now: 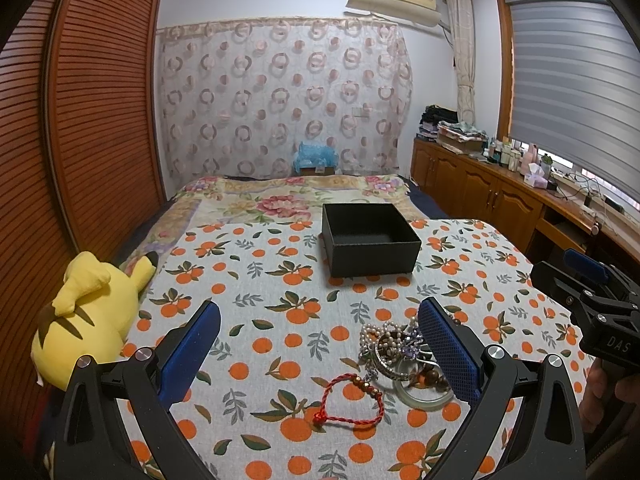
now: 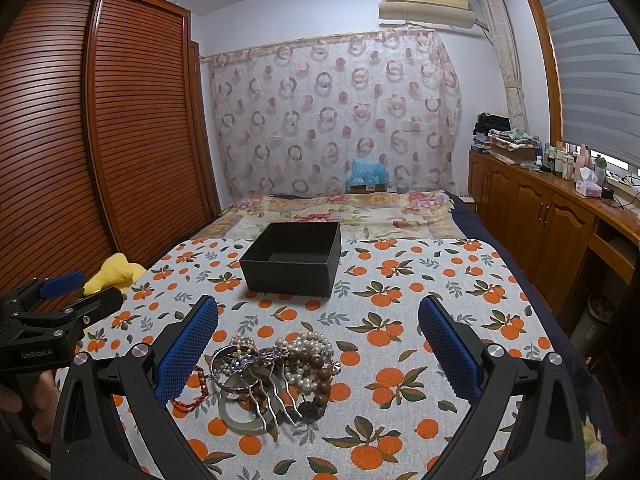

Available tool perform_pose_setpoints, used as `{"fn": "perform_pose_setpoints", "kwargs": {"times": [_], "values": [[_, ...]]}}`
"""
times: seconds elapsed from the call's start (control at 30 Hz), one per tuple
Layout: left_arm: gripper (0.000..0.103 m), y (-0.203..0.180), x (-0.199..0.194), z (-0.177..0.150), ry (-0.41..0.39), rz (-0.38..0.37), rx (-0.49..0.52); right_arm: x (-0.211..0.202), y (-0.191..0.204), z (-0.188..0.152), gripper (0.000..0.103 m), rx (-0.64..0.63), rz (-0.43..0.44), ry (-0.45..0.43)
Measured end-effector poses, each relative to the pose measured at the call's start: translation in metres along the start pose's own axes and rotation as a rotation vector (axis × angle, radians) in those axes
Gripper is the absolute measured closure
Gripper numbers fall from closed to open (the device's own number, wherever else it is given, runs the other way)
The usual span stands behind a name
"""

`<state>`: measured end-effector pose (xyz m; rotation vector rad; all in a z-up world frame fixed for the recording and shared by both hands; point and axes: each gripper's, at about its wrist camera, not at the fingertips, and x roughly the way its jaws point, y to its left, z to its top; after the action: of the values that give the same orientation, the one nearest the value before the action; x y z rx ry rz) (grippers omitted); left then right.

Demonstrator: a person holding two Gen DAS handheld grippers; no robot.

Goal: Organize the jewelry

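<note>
A pile of jewelry lies on the orange-print cloth: pearl strands, brown wooden beads, metal bangles, a pale jade bangle, a silver hair comb. A red cord bracelet lies at the pile's left edge. An open, empty black box stands further back on the cloth. My left gripper is open, with the pile against its right finger and the red bracelet between the fingers. My right gripper is open above the pile, which lies between its fingers nearer the left one. Each gripper shows at the other view's edge.
A yellow plush toy lies at the left edge of the cloth, by the slatted wooden wardrobe. A floral bedspread stretches behind the box. Wooden cabinets with bottles and folded clothes run along the right wall.
</note>
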<state>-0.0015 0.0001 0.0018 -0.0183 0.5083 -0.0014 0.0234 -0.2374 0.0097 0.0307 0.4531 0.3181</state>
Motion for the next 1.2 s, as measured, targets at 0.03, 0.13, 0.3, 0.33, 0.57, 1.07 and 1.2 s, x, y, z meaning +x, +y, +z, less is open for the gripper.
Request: {"fn": "perform_pose_setpoints", "kwargs": {"times": [0.03,0.13,0.3,0.33,0.57,1.07,1.2], "values": [[0.007,0.000,0.000,0.000,0.000,0.000,0.001,0.000,0.000,0.000,0.002,0.000,0.000,0.000],[0.007,0.000,0.000,0.000,-0.001,0.000,0.001,0.000,0.000,0.000,0.002,0.000,0.000,0.000],[0.007,0.000,0.000,0.000,0.001,-0.001,0.000,0.000,0.000,0.000,0.002,-0.001,0.001,0.001],[0.007,-0.001,0.000,-0.001,0.001,-0.001,0.000,0.000,0.000,0.000,0.002,-0.001,0.002,0.001],[0.007,-0.006,0.003,-0.008,0.016,-0.006,-0.003,0.011,0.006,-0.004,0.002,0.001,0.014,0.015],[0.007,0.015,0.034,-0.030,0.132,-0.052,-0.008,0.040,0.017,-0.025,0.008,-0.107,0.129,0.149],[0.007,0.018,0.046,-0.038,0.177,-0.061,0.003,0.052,0.025,-0.034,0.017,-0.142,0.170,0.206]]}}
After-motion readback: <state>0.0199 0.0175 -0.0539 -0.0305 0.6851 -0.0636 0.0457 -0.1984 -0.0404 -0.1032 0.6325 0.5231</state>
